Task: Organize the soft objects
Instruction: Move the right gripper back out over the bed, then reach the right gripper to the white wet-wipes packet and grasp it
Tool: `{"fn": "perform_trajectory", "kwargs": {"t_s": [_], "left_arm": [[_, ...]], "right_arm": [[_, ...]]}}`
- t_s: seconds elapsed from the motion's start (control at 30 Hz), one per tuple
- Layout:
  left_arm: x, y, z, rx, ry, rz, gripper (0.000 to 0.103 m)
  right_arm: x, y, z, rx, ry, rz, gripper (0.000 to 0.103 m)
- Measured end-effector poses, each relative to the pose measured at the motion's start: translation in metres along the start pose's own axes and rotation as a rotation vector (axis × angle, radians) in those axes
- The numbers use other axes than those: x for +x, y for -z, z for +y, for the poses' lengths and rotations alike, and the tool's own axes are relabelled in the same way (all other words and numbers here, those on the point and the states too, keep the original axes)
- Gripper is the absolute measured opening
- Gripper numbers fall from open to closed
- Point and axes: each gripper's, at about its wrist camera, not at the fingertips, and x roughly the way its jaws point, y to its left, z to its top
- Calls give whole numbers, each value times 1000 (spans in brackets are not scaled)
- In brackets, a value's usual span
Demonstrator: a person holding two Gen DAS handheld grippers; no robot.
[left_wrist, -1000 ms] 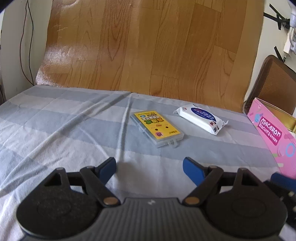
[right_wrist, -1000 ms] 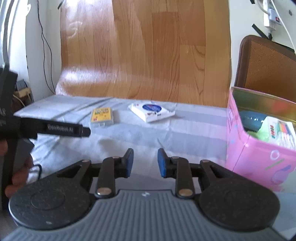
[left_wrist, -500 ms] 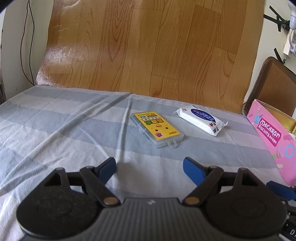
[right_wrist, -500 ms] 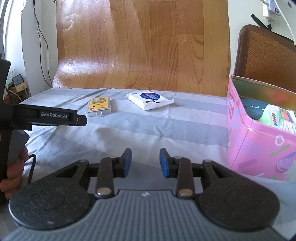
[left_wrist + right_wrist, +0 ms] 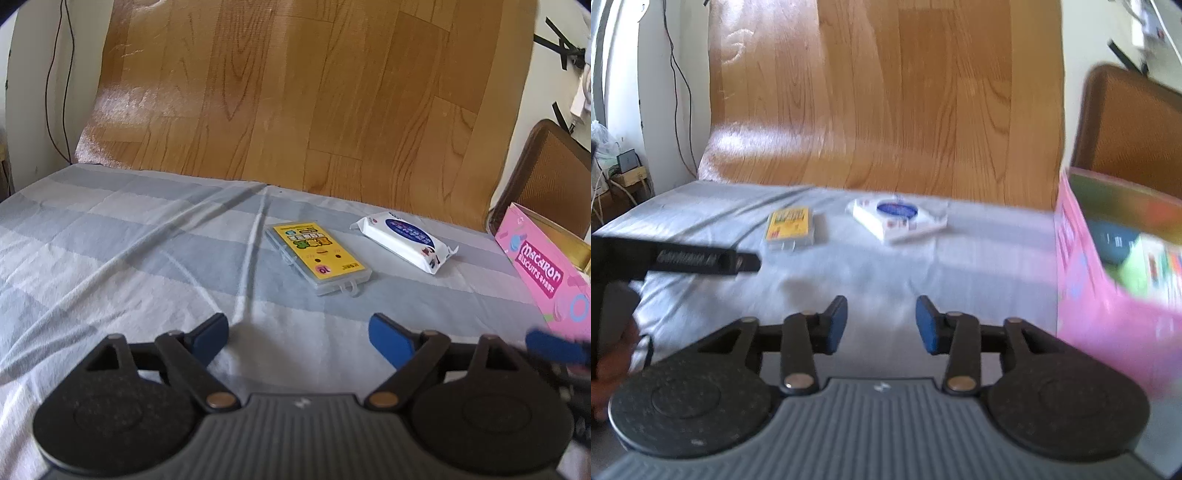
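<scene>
A glossy wood-grain sheet [image 5: 314, 92] backs the matt, creased striped cloth [image 5: 110, 251]. The wipes pack [image 5: 406, 240] at two o'clock looks like smooth plastic film.

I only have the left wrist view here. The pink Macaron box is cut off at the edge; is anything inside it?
Observer: Yes. The right wrist view shows a dark round item and a green-and-white pack inside the pink box, both blurred.
Operator: And the right gripper?
Observer: The right gripper has its jaws apart, nothing between them.
Operator: Near the wipes pack?
Observer: No, the wipes pack lies farther back on the cloth, apart from it.
</scene>
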Motion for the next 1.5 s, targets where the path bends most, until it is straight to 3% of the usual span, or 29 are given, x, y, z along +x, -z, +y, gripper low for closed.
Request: {"fn": "perform_trajectory", "kwargs": {"t_s": [0.3,0.47,0.57,0.77,0.9,1.0,1.07,1.3,1.5], "left_arm": [[0,-1,2,-23,6,-7,86],[1,-1,2,-23,6,-6,86],[1,-1,3,-23,6,-6,86],[1,-2,3,-23,7,-5,87],[1,-2,3,-25,9,-5,87],[1,-2,3,-28,12,-6,88],[1,-1,4,-29,13,-6,88],[1,-1,5,-34,15,-7,88],[1,-1,5,-36,17,-7,88]], "right_arm": [[52,-39,-14,72,12,2,53],[80,-56,-20,119,42,4,76],[101,-64,-23,142,38,38,85],[141,-72,-17,75,66,140,92],[154,-71,-17,53,59,188,92],[150,-70,-17,41,51,179,87],[146,-69,-15,21,39,164,78],[128,-61,-14,0,27,158,77],[82,-39,-9,-50,-32,171,77]]}}
